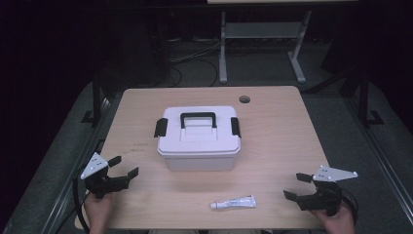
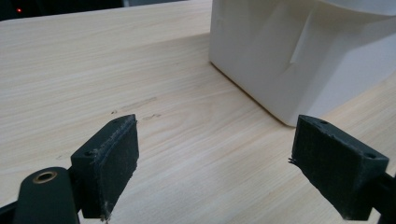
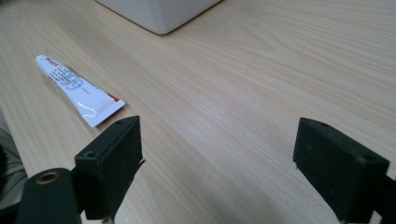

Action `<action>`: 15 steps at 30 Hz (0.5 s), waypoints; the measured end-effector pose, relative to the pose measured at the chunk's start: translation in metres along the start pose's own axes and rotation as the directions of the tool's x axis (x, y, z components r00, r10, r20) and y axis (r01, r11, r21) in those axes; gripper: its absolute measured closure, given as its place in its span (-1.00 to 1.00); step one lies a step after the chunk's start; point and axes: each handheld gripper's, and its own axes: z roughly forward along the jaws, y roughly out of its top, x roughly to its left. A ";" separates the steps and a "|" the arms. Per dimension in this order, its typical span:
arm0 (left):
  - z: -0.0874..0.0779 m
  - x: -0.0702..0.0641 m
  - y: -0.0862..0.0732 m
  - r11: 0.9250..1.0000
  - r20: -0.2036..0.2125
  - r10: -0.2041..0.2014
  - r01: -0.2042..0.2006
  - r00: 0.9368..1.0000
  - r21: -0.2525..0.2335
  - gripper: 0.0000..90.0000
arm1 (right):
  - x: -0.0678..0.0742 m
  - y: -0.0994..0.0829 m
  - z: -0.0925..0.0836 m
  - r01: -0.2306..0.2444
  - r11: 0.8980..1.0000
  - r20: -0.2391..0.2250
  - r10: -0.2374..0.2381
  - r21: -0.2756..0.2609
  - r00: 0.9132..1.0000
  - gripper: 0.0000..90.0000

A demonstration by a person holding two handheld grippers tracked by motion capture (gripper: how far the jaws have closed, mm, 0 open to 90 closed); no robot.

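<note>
Dark floor and cable runs surround a pale wooden table [image 1: 272,161], seen from above. At its centre sits a white plastic storage box [image 1: 198,139] with a black carry handle and black side latches, lid on. A small white tube [image 1: 234,202] with red and grey print lies flat near the table's front edge, at about six o'clock from the box and well apart from it.

I hold the left gripper [image 1: 122,167] at roughly eight o'clock from the box, low over the table, hand at the front-left corner, jaws pointing toward the box. Its claw stands wide with nothing between the pads. The right gripper [image 1: 296,186] sits at about four o'clock from the box, hand at the front-right corner, jaws aimed left toward the tube. Its claw is also wide and empty.

From the left gripper view I see the box's lower corner [image 2: 299,51] up close at one o'clock, near the jaws but not touching, and faint scuff marks in the wood grain. From the right gripper view the tube's crimped end [image 3: 100,105] lies just beyond the left jaw at ten o'clock, with its print readable as lettering.
</note>
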 end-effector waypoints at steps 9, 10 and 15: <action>-0.008 -0.002 -0.001 1.000 -0.009 0.014 -0.014 1.000 -0.025 -0.69 | -0.003 0.001 0.003 0.006 1.000 -0.015 -0.006 0.016 1.000 -0.67; -0.008 -0.001 -0.001 1.000 -0.003 0.011 -0.011 1.000 -0.028 -0.69 | -0.002 0.002 0.003 0.008 1.000 -0.015 -0.008 0.021 1.000 -0.67; -0.007 -0.001 -0.002 0.999 0.008 0.025 -0.025 1.000 -0.022 -0.69 | 0.000 0.007 0.001 0.022 0.999 -0.019 -0.021 0.028 1.000 -0.67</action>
